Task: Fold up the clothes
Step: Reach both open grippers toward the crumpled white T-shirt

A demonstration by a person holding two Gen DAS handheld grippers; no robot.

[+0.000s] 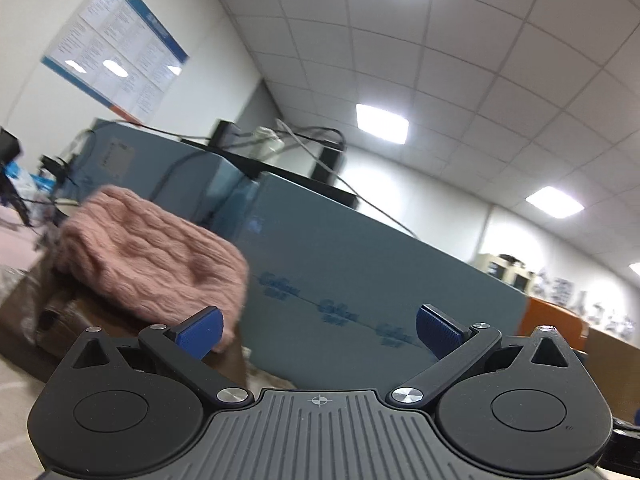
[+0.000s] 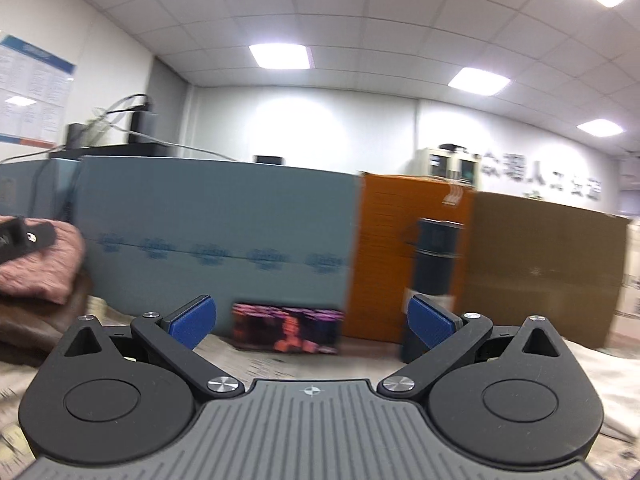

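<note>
Both tools are up and looking out level across the room, so the step in hand reads as an approach with nothing gripped. The left gripper (image 1: 319, 330) has its jaws spread wide and empty; the right gripper (image 2: 311, 320) likewise stands wide open, holding nothing.

The pink knit sweater (image 1: 152, 256) sits folded into a thick bundle on top of a brown garment (image 1: 60, 320) at the left of the bench (image 2: 272, 364), just beyond the left tool's left finger — whether the blue pad touches it I cannot tell. From the right wrist view the same sweater shows at the far left edge.

To do this well, tip both tools down toward the cloth before closing, and take the bundle by its edges, not its puffy middle — the knit looks soft and likely to slump.

Its long axis runs across the left view, sloping down to the right; the rounded folded edge faces the blue partition (image 1: 360, 264)
</note>
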